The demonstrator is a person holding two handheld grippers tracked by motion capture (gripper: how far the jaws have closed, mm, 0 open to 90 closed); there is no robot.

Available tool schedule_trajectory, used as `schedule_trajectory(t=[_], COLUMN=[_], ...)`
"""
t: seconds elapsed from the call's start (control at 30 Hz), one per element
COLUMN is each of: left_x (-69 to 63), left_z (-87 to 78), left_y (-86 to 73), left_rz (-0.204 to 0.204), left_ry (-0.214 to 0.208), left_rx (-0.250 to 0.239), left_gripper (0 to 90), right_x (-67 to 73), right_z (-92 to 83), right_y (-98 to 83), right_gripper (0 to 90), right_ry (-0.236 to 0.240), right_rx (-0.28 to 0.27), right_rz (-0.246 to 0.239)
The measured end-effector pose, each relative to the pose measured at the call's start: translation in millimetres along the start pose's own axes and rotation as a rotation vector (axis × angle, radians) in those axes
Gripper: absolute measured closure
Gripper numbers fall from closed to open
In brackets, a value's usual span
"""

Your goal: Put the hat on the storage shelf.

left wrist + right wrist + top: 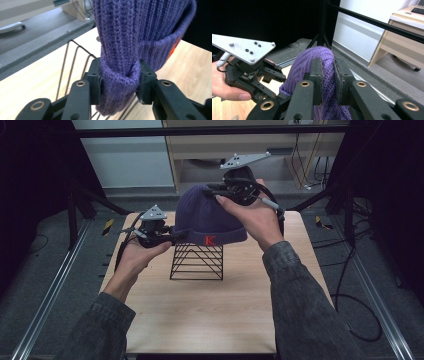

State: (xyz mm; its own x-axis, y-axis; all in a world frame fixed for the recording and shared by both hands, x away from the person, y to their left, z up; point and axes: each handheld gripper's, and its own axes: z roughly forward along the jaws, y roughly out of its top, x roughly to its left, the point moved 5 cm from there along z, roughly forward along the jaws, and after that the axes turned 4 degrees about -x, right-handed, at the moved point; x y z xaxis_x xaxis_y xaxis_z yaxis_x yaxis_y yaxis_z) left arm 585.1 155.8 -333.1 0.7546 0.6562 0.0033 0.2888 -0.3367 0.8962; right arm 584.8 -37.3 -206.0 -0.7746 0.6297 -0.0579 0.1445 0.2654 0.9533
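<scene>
A purple knit beanie (206, 215) with a red K on its cuff is held up over a black wire stand (197, 261) at the table's middle. My left gripper (176, 236) is shut on the folded cuff at the beanie's left end; in the left gripper view the knit (120, 75) bulges between the jaws. My right gripper (214, 193) is shut on the crown near the top; in the right gripper view the purple fabric (327, 75) is pinched between the jaws, with the left gripper (278, 75) and its grey plate beyond.
The light wooden table (210, 310) has bare surface in front of the stand. Black frame bars (210, 130) run behind and to the sides. Cables (350, 285) trail on the floor to the right. A wooden desk (250, 150) stands behind.
</scene>
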Motion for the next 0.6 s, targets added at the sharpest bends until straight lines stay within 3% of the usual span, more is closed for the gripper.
schedule_trajectory(t=[0.13,0.6], left_x=[6.6,12.2], left_z=[-0.1,-2.9], left_y=[0.8,-3.1], left_rz=[-0.010,0.023], left_ry=[0.044,0.096], left_rx=[-0.009,0.019], left_gripper=[63.9,63.6], right_x=[-5.8,-11.6], right_z=[6.0,16.3], right_y=[-4.8,-19.8], right_gripper=[78.4,78.0], right_ry=[-0.005,-0.009], right_rx=[0.001,0.015], right_rz=[0.015,0.050])
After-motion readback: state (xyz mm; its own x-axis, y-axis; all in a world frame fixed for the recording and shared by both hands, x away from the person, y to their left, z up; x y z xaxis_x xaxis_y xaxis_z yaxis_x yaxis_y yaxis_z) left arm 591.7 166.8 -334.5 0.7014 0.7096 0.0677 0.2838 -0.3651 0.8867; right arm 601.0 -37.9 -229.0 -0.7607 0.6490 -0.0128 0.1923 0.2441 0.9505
